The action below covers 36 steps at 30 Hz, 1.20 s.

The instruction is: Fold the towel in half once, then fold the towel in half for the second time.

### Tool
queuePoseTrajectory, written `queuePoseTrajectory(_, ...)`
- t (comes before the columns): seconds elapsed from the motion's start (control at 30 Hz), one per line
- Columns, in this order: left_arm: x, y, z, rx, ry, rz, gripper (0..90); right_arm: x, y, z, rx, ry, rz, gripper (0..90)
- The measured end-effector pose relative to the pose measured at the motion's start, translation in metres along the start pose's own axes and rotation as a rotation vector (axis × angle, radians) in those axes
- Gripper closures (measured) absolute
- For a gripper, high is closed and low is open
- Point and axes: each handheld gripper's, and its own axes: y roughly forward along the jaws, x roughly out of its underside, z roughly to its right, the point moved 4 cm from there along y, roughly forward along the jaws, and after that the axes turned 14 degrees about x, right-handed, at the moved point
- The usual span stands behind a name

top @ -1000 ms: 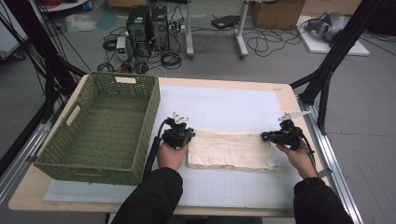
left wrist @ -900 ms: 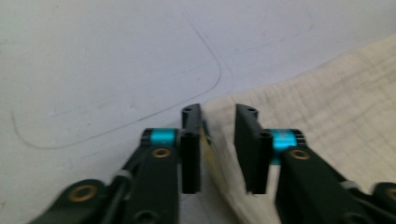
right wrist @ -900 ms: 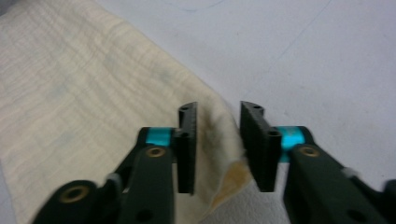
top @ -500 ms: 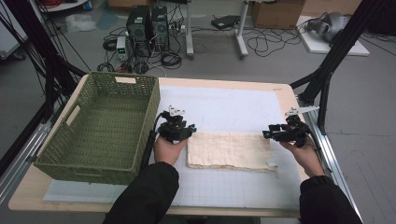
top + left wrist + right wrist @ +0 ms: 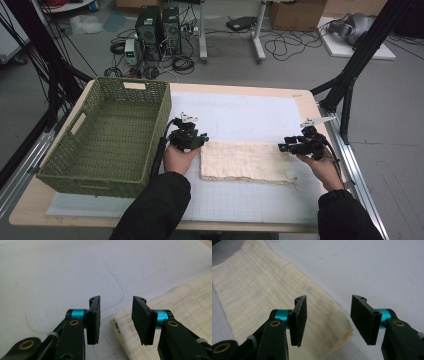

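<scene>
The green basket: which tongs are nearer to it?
Left. The left tongs hang just beside the green basket, at the folded cloth's near end; the right tongs hang at the cloth's far end.

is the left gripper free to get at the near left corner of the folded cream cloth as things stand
Probably yes. The left gripper has its jaws open with nothing between them, and the folded cream cloth has its corner lying flat on the white mat just ahead, unobstructed.

My left claw and right claw now stand with jaws apart, having just opened off the two ends of the folded cloth, which lies released between them on the tabletop
</scene>
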Motion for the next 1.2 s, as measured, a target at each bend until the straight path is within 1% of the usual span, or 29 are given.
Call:
queuePoseTrajectory(0.1, 0.003, 0.004, -0.001, 0.001, 0.004, -0.013, 58.6, 0.001, 0.001, 0.002, 0.006, 0.004, -0.005, 47.2)
queuePoseTrajectory(0.13, 0.004, 0.006, -0.002, 0.001, 0.000, -0.018, 58.3, 0.001, 0.002, 0.003, 0.007, 0.000, -0.006, 47.3)
queuePoseTrajectory(0.17, 0.005, 0.008, -0.003, 0.009, -0.005, -0.030, 57.6, 0.001, 0.002, 0.003, 0.008, 0.008, -0.009, 47.8)
queuePoseTrajectory(0.23, 0.007, 0.011, -0.005, 0.011, -0.019, -0.035, 56.0, 0.002, 0.005, 0.005, 0.007, 0.002, -0.012, 47.9)
queuePoseTrajectory(0.27, 0.008, 0.013, -0.006, 0.027, -0.028, -0.045, 54.1, 0.002, 0.006, 0.005, 0.008, 0.007, -0.021, 47.9)
queuePoseTrajectory(0.3, 0.009, 0.015, -0.006, 0.033, -0.030, -0.055, 53.9, 0.002, 0.008, 0.005, 0.006, 0.005, -0.020, 47.9)
queuePoseTrajectory(0.37, 0.013, 0.020, -0.005, 0.036, -0.024, -0.085, 54.7, 0.003, 0.011, 0.007, 0.009, 0.003, -0.024, 48.3)
queuePoseTrajectory(0.4, 0.014, 0.022, -0.005, 0.039, -0.023, -0.098, 55.8, 0.004, 0.013, 0.007, 0.008, 0.009, -0.031, 48.9)
queuePoseTrajectory(0.47, 0.017, 0.027, -0.004, 0.037, -0.020, -0.114, 60.2, 0.005, 0.017, 0.008, 0.003, 0.019, -0.045, 50.9)
queuePoseTrajectory(0.5, 0.017, 0.028, -0.003, 0.023, 0.001, -0.110, 62.5, 0.006, 0.020, 0.008, 0.004, 0.015, -0.050, 52.1)
queuePoseTrajectory(0.57, 0.018, 0.029, -0.003, 0.015, 0.008, -0.108, 71.6, 0.007, 0.025, 0.007, -0.015, 0.018, -0.068, 60.3)
queuePoseTrajectory(0.63, 0.018, 0.029, -0.003, 0.040, 0.000, -0.104, 80.2, 0.009, 0.030, 0.003, -0.024, -0.017, -0.086, 68.9)
queuePoseTrajectory(0.67, 0.018, 0.029, -0.003, 0.040, 0.005, -0.102, 82.8, 0.009, 0.032, 0.001, -0.021, -0.026, -0.091, 71.9)
queuePoseTrajectory(0.7, 0.017, 0.029, -0.002, 0.032, 0.016, -0.103, 84.1, 0.009, 0.031, 0.000, -0.018, -0.030, -0.084, 78.8)
queuePoseTrajectory(0.73, 0.017, 0.029, -0.001, 0.029, 0.022, -0.103, 84.7, 0.010, 0.032, 0.001, -0.045, -0.014, -0.094, 80.8)
queuePoseTrajectory(0.77, 0.016, 0.028, -0.002, 0.029, 0.017, -0.098, 85.0, 0.011, 0.031, 0.002, -0.056, -0.001, -0.097, 84.6)
queuePoseTrajectory(0.8, 0.016, 0.027, -0.002, 0.021, 0.013, -0.092, 85.3, 0.011, 0.031, 0.002, -0.070, 0.003, -0.101, 84.9)
queuePoseTrajectory(0.83, 0.014, 0.025, -0.003, 0.017, 0.014, -0.081, 85.6, 0.011, 0.030, 0.002, -0.067, -0.001, -0.102, 85.2)
queuePoseTrajectory(0.87, 0.012, 0.023, -0.003, 0.013, 0.011, -0.056, 85.7, 0.009, 0.028, 0.002, -0.060, -0.008, -0.092, 85.4)
queuePoseTrajectory(0.9, 0.009, 0.021, -0.004, 0.008, 0.009, -0.032, 85.7, 0.007, 0.025, 0.002, -0.058, -0.004, -0.079, 85.5)
queuePoseTrajectory(0.93, 0.006, 0.018, -0.004, 0.008, 0.005, -0.003, 85.7, 0.003, 0.022, 0.002, -0.052, -0.001, -0.055, 85.5)
queuePoseTrajectory(0.97, 0.002, 0.014, -0.004, 0.006, 0.005, 0.037, 85.7, 0.000, 0.018, 0.003, -0.042, -0.002, -0.030, 85.5)
queuePoseTrajectory(1.0, -0.001, 0.010, -0.005, 0.002, 0.005, 0.070, 85.7, -0.003, 0.015, 0.004, -0.037, 0.003, -0.016, 85.6)
queuePoseTrajectory(1.03, -0.003, 0.007, -0.006, 0.003, -0.001, 0.093, 85.7, -0.006, 0.012, 0.004, -0.029, 0.002, 0.006, 85.7)
queuePoseTrajectory(1.07, -0.004, 0.006, -0.006, 0.007, -0.003, 0.103, 85.7, -0.008, 0.010, 0.004, -0.028, 0.009, 0.028, 85.7)
queuePoseTrajectory(1.1, -0.003, 0.005, -0.007, 0.007, 0.005, 0.090, 85.7, -0.008, 0.009, 0.004, -0.035, 0.014, 0.036, 85.7)
queuePoseTrajectory(1.13, -0.001, 0.006, -0.007, 0.011, 0.011, 0.072, 85.7, -0.007, 0.010, 0.004, -0.040, 0.020, 0.023, 85.7)
queuePoseTrajectory(1.2, 0.002, 0.007, -0.004, 0.010, 0.029, 0.063, 85.7, -0.003, 0.014, 0.002, -0.035, 0.008, -0.001, 85.7)
